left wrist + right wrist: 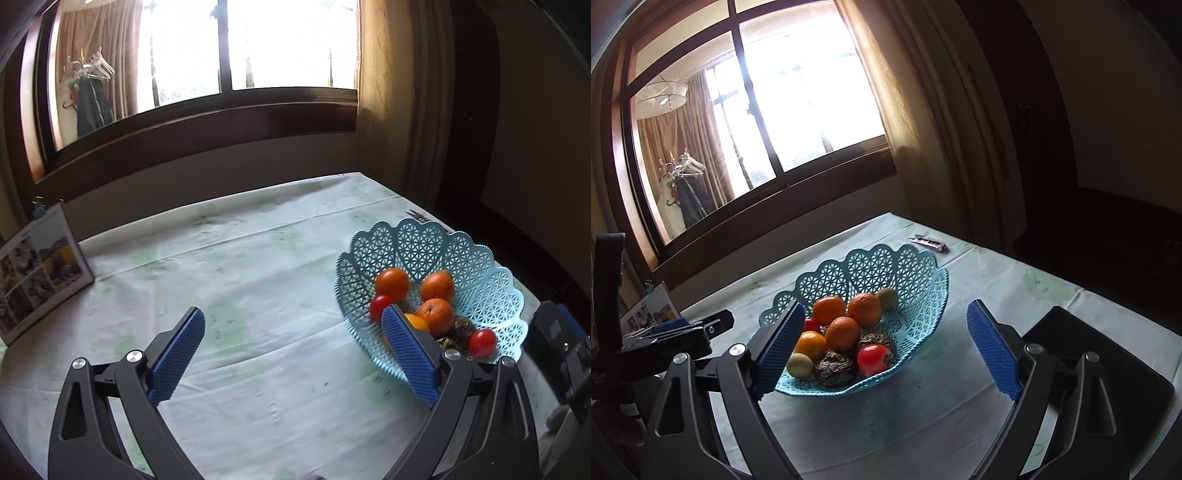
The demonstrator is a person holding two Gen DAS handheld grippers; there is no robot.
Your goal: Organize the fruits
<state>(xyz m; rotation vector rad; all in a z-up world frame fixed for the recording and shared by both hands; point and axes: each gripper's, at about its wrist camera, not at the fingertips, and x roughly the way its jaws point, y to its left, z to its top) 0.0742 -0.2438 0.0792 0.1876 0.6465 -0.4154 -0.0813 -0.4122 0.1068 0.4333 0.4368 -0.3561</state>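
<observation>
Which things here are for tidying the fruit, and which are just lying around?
For the job:
- blue lattice basket
- oranges
- red tomatoes
- small green fruits
- dark wrinkled fruits
- left gripper and right gripper, both open and empty

Just lying about:
- photo calendar
- purple wrapper
- black tablet

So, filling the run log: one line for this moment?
left tongs: open, empty | right tongs: open, empty | fruit: all in blue basket | tablecloth: no loose fruit
</observation>
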